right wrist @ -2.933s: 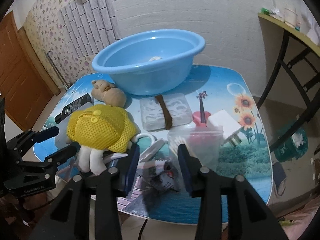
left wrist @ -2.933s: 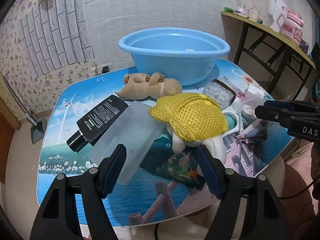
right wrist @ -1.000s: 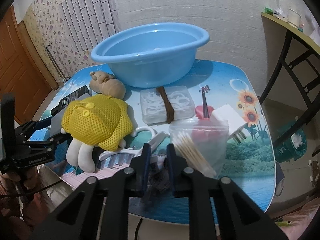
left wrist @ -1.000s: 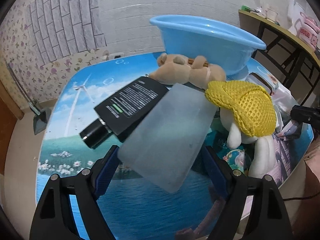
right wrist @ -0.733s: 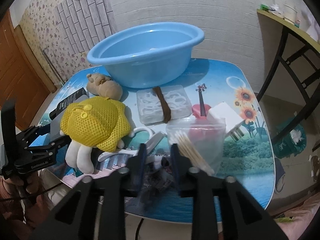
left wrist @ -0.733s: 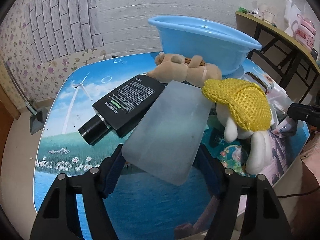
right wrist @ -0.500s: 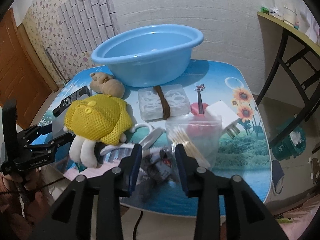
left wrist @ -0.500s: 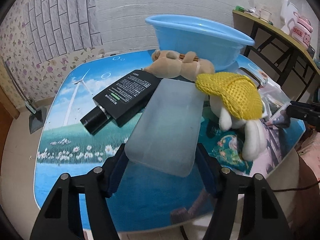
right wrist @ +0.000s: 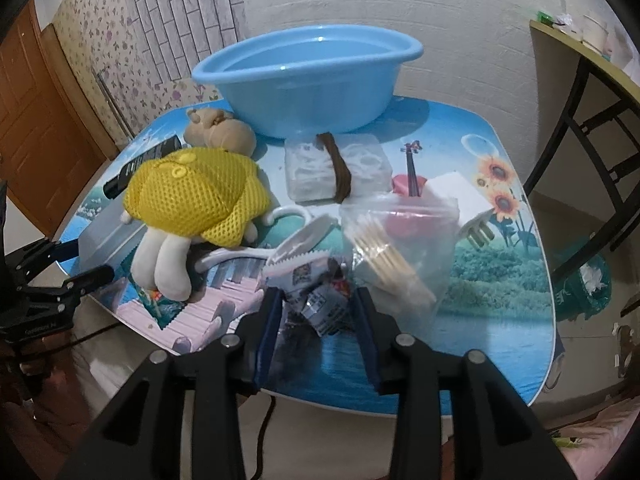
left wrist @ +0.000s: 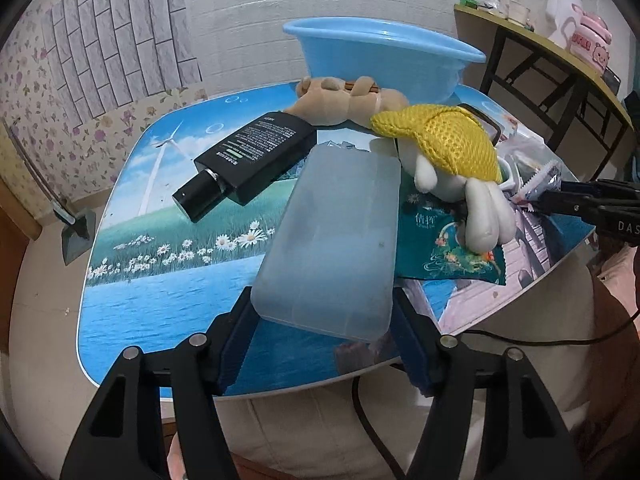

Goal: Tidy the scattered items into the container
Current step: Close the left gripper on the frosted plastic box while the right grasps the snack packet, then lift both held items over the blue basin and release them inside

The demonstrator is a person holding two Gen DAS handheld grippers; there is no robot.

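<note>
My left gripper [left wrist: 322,316] has closed in on the frosted box [left wrist: 336,236] since ~1 s ago: jaws now clamped on its near end, box tilted off the table [left wrist: 168,300]. So the lift's begun; next is the carry to the blue basin [left wrist: 380,56], far side, nothing seen inside.

My right gripper [right wrist: 318,320] went the other way: jaws apart again, straddling the crinkly foil packets [right wrist: 324,300], no grip I can see.

Box is rigid, translucent, flat w/ rounded corners. Yellow-mesh plush [right wrist: 192,204] is soft. Black tube [left wrist: 248,160] is matte.
</note>
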